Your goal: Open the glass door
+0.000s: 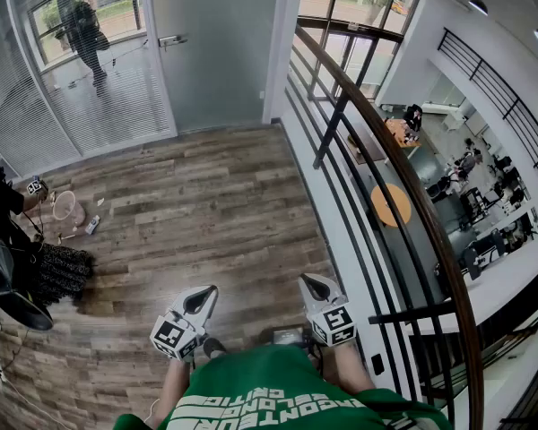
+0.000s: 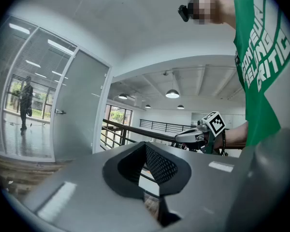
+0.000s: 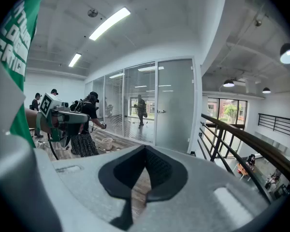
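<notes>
Floorboards (image 1: 197, 213) stretch from the left gripper (image 1: 206, 294) and right gripper (image 1: 310, 282), both closed and empty, to the glass door (image 1: 211, 61) far across the room, shut and frosted grey with a handle (image 1: 172, 39) at its left edge, a railing (image 1: 377, 130) on the right, a bucket (image 1: 65, 205) off left.

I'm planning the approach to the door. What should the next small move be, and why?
Probably step forward across the wood floor toward the glass door: its handle is far off, and the left gripper and right gripper are shut and empty near the body.
</notes>
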`<action>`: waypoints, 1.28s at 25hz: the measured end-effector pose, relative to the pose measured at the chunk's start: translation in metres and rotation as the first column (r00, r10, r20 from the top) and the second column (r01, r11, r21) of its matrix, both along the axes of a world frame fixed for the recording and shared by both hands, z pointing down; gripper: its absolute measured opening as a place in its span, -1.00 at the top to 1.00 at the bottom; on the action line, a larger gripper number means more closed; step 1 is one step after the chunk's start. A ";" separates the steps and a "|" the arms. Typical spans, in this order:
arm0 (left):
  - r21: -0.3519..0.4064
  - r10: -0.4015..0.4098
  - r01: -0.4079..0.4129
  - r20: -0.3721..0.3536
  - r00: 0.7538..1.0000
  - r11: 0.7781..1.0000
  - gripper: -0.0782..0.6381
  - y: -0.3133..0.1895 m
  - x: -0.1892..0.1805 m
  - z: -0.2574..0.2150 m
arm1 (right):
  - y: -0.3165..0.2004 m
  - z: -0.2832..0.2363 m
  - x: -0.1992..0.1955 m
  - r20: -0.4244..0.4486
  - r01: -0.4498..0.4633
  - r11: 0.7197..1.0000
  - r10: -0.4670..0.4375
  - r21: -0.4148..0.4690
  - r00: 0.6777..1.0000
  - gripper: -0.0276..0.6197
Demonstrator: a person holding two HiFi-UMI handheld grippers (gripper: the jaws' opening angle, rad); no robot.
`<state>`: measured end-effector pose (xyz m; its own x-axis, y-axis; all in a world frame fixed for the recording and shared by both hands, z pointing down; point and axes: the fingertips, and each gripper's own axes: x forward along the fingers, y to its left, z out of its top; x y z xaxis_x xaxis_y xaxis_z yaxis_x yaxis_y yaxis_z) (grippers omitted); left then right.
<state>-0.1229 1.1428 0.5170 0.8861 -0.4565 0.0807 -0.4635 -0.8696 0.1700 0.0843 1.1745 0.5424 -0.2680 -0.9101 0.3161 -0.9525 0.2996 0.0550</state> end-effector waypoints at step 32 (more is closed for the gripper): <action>-0.005 -0.110 0.110 -0.012 0.994 0.994 0.73 -0.028 0.049 -0.006 | -0.035 -0.001 0.067 0.000 0.067 0.998 -0.067 -0.003 0.998 0.93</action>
